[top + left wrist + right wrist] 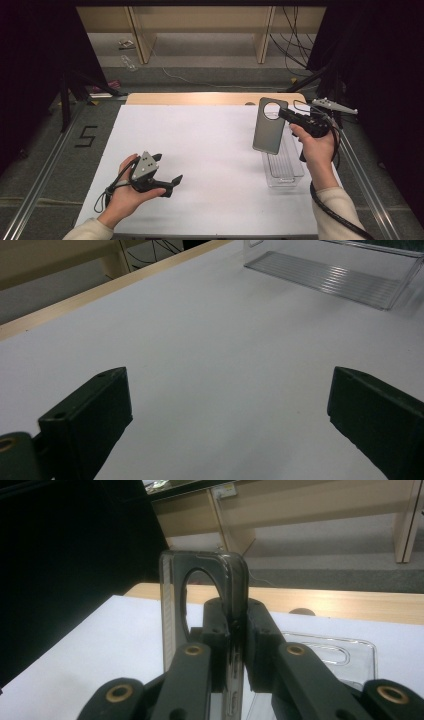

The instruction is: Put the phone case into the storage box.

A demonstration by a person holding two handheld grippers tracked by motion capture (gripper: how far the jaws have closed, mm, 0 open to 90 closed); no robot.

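A grey phone case (270,131) with a round hole near its top hangs upright over the right side of the table, with my right gripper (286,114) shut on its upper edge. In the right gripper view the case (235,580) is seen edge-on, pinched between the two black jaws of that gripper (234,620). My left gripper (169,168) rests low near the front left of the white table (200,150), open with nothing between its jaws. In the left gripper view this gripper (230,415) has its jaws wide apart over bare white surface.
A clear plastic tray (285,170) lies on the table just below and behind the case, near the right edge; it is also the tray (330,280) and the tray (350,655). Black curtains flank the table. Shelving and cables stand beyond the far wooden edge (200,98).
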